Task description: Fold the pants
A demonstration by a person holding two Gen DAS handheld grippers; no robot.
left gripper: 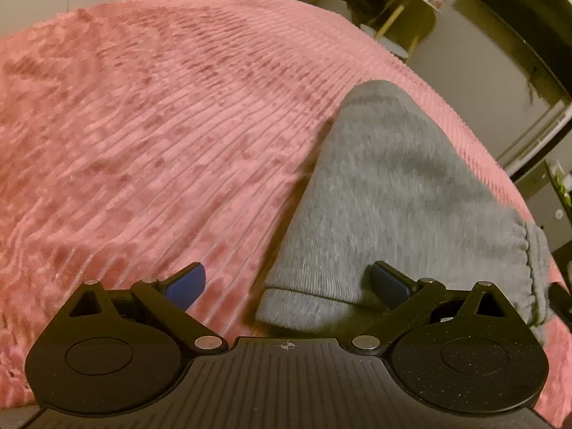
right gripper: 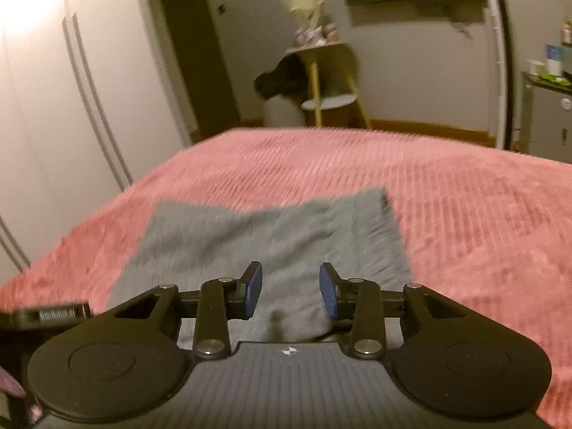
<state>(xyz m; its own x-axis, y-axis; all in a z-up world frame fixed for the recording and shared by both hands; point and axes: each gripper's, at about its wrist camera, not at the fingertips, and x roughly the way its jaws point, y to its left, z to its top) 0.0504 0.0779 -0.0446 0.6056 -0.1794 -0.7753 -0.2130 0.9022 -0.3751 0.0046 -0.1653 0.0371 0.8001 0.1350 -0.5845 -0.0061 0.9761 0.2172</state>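
The grey pants (left gripper: 400,193) lie folded on a pink ribbed bedspread (left gripper: 150,136). In the left wrist view they run from the near right toward the far middle, with a ribbed cuff (left gripper: 307,304) just in front of the gripper. My left gripper (left gripper: 289,282) is open wide, its blue pads on either side of the cuff end, touching nothing. In the right wrist view the pants (right gripper: 271,239) lie as a flat grey rectangle. My right gripper (right gripper: 291,293) is open just above their near edge, and nothing is between the pads.
The bedspread (right gripper: 464,214) covers a wide bed. Beyond its far edge stand a small wooden side table (right gripper: 325,71) with items on it, a dark bundle (right gripper: 282,78) and white wardrobe doors (right gripper: 71,89). A cabinet (right gripper: 547,114) stands at the far right.
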